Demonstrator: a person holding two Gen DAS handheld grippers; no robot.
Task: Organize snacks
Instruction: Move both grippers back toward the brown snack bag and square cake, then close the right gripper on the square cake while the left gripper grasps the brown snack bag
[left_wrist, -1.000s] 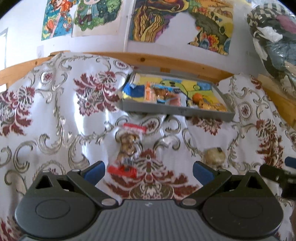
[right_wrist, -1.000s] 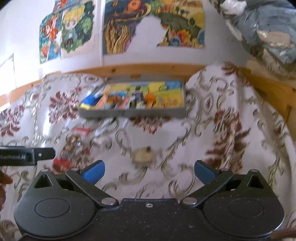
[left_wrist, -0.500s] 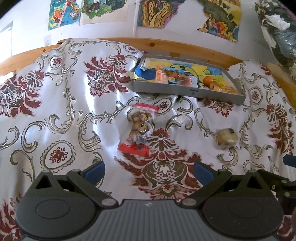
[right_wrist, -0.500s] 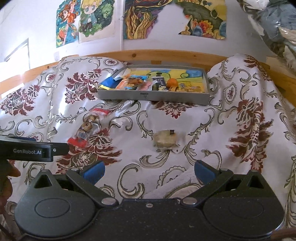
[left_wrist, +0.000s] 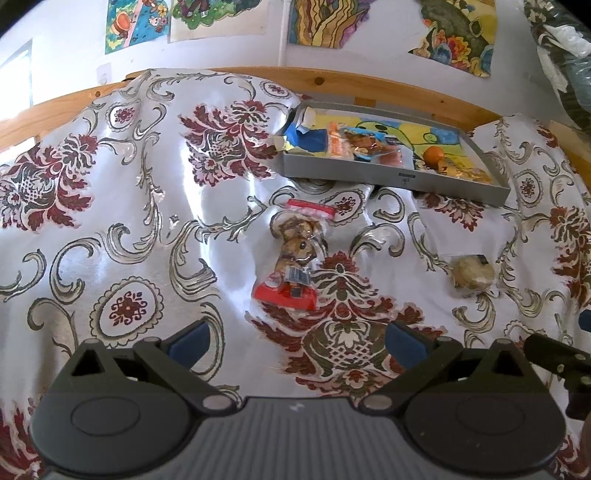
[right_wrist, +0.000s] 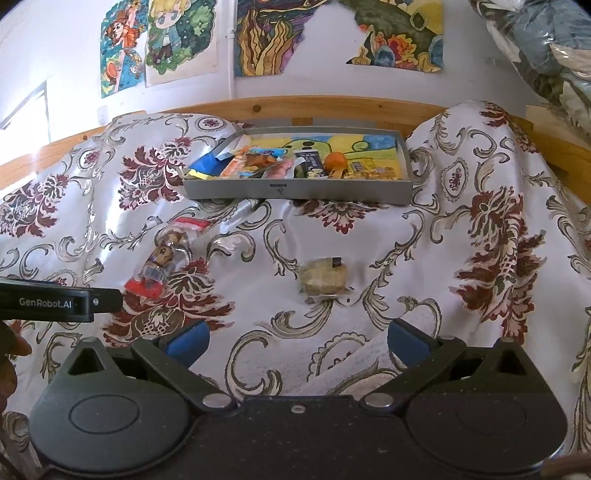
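Nearest the cameras, we have both grippers hovering over the patterned cloth (left_wrist: 110, 236), neither touching it. Left gripper (left_wrist: 295, 338): jaws spread wide, nothing between the blue pads. Right gripper (right_wrist: 297, 338): same, wide apart and empty. In the right wrist view the left gripper's finger pokes in at the left edge, with part of a hand (right_wrist: 9, 363) under it.

Just beyond the left gripper we see a clear packet of brown round snacks with red ends (left_wrist: 295, 258), lying flat on the cloth, long axis running near to far. To its right, well apart from it, sits a small wrapped pale round snack (right_wrist: 324, 276), straight ahead of the right gripper.

Farther back, a grey tray (right_wrist: 295, 190) rests on the cloth near the wooden rail (right_wrist: 332, 107). Inside we see several snacks bunched on its left side, among them a blue packet (left_wrist: 306, 138) and an orange round item (right_wrist: 335, 160); its right side is mostly bare.

Behind that, a white wall with colourful drawings (right_wrist: 159, 44).
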